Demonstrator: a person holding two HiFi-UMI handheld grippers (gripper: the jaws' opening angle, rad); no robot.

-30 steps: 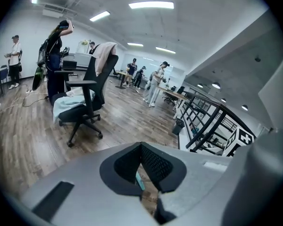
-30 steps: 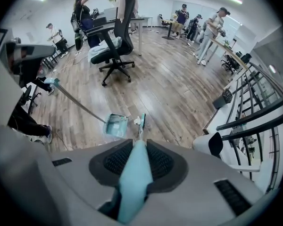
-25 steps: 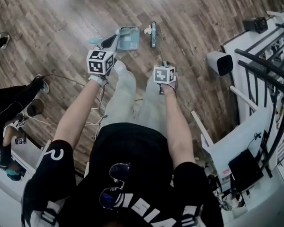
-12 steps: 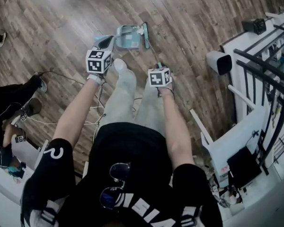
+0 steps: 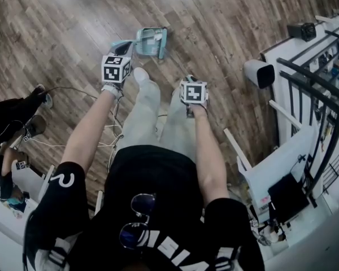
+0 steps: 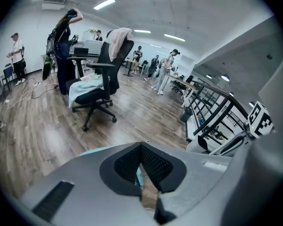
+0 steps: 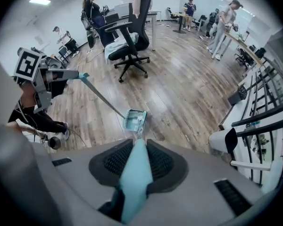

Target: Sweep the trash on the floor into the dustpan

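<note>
Your teal long-handled broom [image 5: 165, 43] has reached the teal plastic dustpan [image 5: 148, 43]. The left gripper [image 6: 144, 182] and right gripper [image 7: 134, 166] clench their handles, so hold the pan flat.

A: Where did the head camera sit?
B: On my head, facing steeply down at the wood floor [image 5: 226, 16] from well above it.
A: And the gripper cameras?
B: Each rode close behind my jaws. The left gripper view faced level across the room at an office chair [image 6: 101, 86]. The right gripper view tipped down along the broom handle [image 7: 134, 178] to the floor.
A: What did they share?
B: Head and right views both caught the dustpan [image 5: 151, 42]. Both gripper views caught that chair and the black railing [image 6: 212, 114].
</note>
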